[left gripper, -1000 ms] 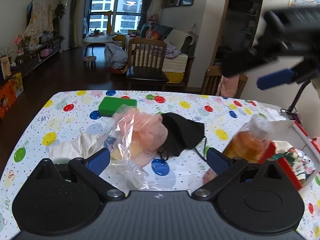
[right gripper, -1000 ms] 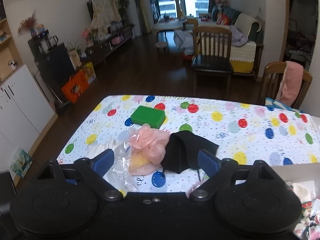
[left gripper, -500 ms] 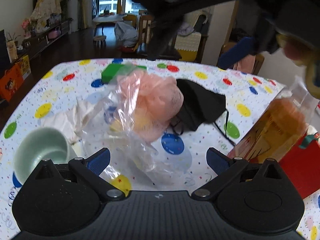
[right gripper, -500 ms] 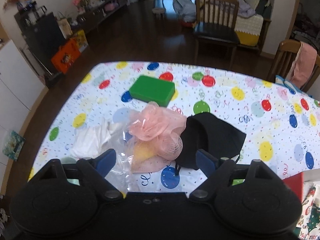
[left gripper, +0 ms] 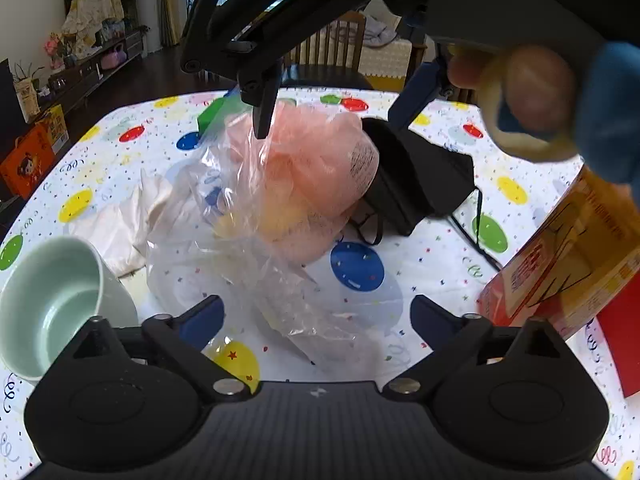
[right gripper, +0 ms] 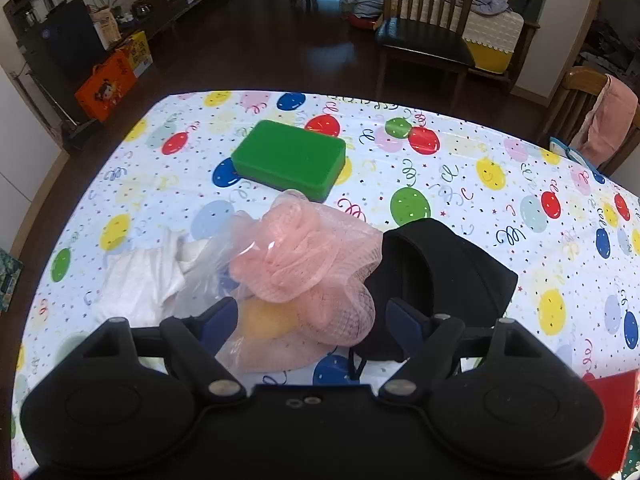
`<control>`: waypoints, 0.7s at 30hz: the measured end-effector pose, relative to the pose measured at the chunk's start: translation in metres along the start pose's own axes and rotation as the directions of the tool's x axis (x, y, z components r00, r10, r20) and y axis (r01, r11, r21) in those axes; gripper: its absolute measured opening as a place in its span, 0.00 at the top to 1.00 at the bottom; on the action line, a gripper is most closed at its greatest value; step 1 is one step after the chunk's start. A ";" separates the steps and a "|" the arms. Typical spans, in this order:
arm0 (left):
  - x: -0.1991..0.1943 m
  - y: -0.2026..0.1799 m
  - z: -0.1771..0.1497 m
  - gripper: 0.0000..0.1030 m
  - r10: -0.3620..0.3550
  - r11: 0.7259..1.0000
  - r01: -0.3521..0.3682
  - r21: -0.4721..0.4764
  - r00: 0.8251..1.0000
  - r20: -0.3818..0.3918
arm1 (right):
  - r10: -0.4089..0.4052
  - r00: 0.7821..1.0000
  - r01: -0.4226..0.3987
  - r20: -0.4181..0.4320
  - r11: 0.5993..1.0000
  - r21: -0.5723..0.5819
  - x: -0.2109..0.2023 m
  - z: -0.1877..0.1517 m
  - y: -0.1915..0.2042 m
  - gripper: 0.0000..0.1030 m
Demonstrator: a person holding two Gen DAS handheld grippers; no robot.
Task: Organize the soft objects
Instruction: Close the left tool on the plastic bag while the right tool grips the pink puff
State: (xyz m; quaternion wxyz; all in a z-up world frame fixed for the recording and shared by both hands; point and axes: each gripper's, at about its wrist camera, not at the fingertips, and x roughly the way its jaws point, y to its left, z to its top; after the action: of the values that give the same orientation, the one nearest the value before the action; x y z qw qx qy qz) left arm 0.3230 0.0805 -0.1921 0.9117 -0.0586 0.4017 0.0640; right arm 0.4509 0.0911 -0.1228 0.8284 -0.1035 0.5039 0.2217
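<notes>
Straddling the pink puff point(right gripper: 304, 264), the right gripper point(right gripper: 310, 320) has its jaws spread wide, one finger on each side. The left gripper point(left gripper: 316, 316) waits open above the plastic bag point(left gripper: 256, 264). Judged an approach to grasp: lower, close gently. Black mask point(right gripper: 444, 276) touches the puff; sponge point(right gripper: 290, 158) lies beyond.

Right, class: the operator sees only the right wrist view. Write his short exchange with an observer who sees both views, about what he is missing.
Operator: Is the left gripper holding anything?
Observer: No. The left gripper is open, with the loose end of the clear bag lying in front of it.
Operator: What is to the right of the black cloth?
Observer: To the right of the black cloth is an orange package, tilted, at the table's edge.
</notes>
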 end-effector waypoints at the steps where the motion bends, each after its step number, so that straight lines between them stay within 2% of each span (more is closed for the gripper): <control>1: 0.003 0.000 -0.001 0.10 0.003 1.000 -0.003 -0.001 1.000 -0.009 | 0.001 1.000 -0.001 -0.004 1.000 -0.001 0.004 0.001 0.000 0.22; 3: 0.008 0.002 -0.001 0.13 0.006 1.000 -0.007 -0.011 1.000 -0.023 | -0.001 1.000 0.001 -0.009 1.000 -0.001 0.010 0.001 0.000 0.23; 9: 0.018 0.007 0.003 0.14 0.015 0.999 -0.016 -0.030 0.999 -0.045 | 0.001 1.000 -0.001 -0.018 1.000 -0.003 0.026 0.003 0.000 0.23; 13: 0.023 0.012 0.004 0.37 0.006 0.999 -0.009 -0.044 0.998 -0.063 | 0.011 1.000 -0.011 0.004 1.000 0.016 0.030 0.002 -0.003 0.33; 14: 0.025 0.013 0.004 0.40 0.004 0.999 -0.008 -0.049 0.997 -0.075 | 0.018 1.000 -0.018 0.011 1.000 0.022 0.030 0.001 -0.003 0.36; 16: 0.026 0.016 0.003 0.56 0.005 0.999 -0.009 -0.054 0.997 -0.073 | 0.041 0.999 -0.043 0.028 0.998 0.045 0.028 -0.001 -0.005 0.45; 18: 0.025 0.017 0.002 0.61 0.000 0.998 -0.004 -0.059 0.998 -0.065 | 0.082 0.995 -0.086 0.056 0.993 0.082 0.024 -0.003 -0.008 0.48; 20: 0.025 0.020 0.003 0.65 -0.011 0.997 0.006 -0.080 0.998 -0.063 | 0.111 0.990 -0.120 0.088 0.987 0.105 0.019 -0.006 -0.010 0.61; 21: 0.025 0.021 0.003 0.68 -0.016 0.996 0.010 -0.090 0.998 -0.062 | 0.121 0.988 -0.132 0.096 0.985 0.114 0.018 -0.007 -0.010 0.63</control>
State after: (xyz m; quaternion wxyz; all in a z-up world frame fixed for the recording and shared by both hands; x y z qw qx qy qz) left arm 0.3387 0.1038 -0.2097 0.8955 -0.1039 0.4263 0.0742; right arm 0.4567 0.0839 -0.1424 0.8390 -0.0113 0.4846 0.2475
